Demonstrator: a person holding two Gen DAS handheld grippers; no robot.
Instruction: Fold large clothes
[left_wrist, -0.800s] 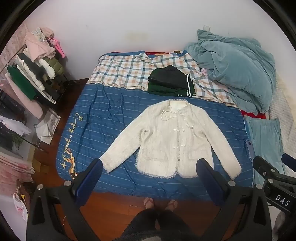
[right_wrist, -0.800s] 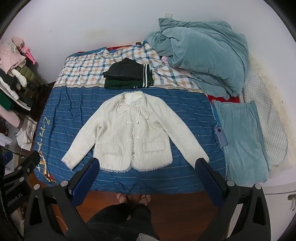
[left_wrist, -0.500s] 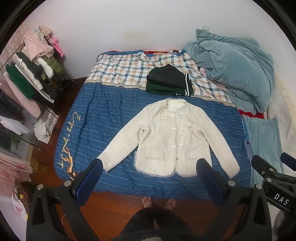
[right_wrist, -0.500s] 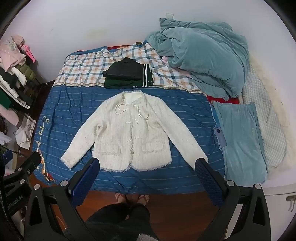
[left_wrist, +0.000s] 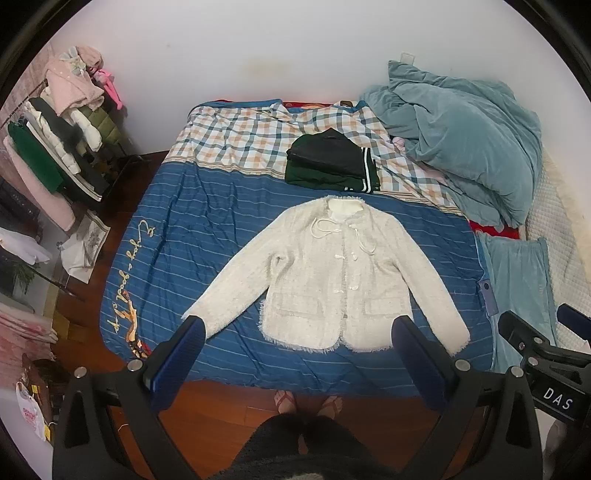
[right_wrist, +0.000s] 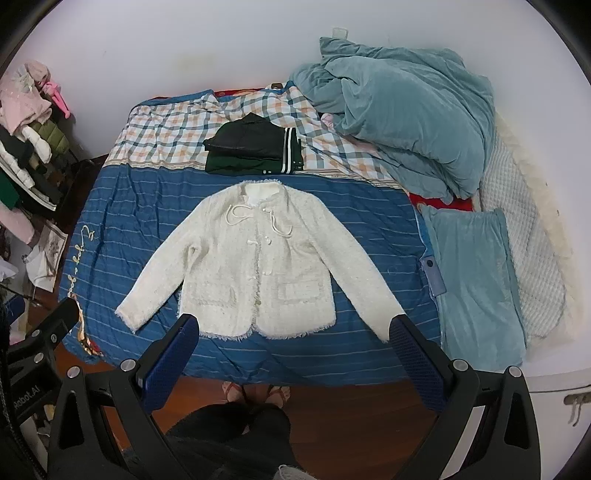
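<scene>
A cream tweed jacket (left_wrist: 332, 273) lies flat and face up on the blue striped bedspread (left_wrist: 207, 229), sleeves spread out to both sides, hem toward me. It also shows in the right wrist view (right_wrist: 255, 266). My left gripper (left_wrist: 298, 343) is open and empty, held above the bed's near edge in front of the hem. My right gripper (right_wrist: 291, 341) is open and empty at about the same height. Each gripper's body shows at the edge of the other's view.
A folded pile of dark green and black clothes (left_wrist: 332, 162) lies behind the jacket on the checked sheet. A teal duvet (left_wrist: 461, 136) is heaped at the right, with a teal pillow (right_wrist: 476, 273) beside it. A clothes rack (left_wrist: 55, 147) stands left. My feet (left_wrist: 306, 400) are on the wooden floor.
Both grippers have moved slightly forward and leftward over the bed's edge; the jacket sits a little lower and closer in both views. The jacket itself has not moved.
</scene>
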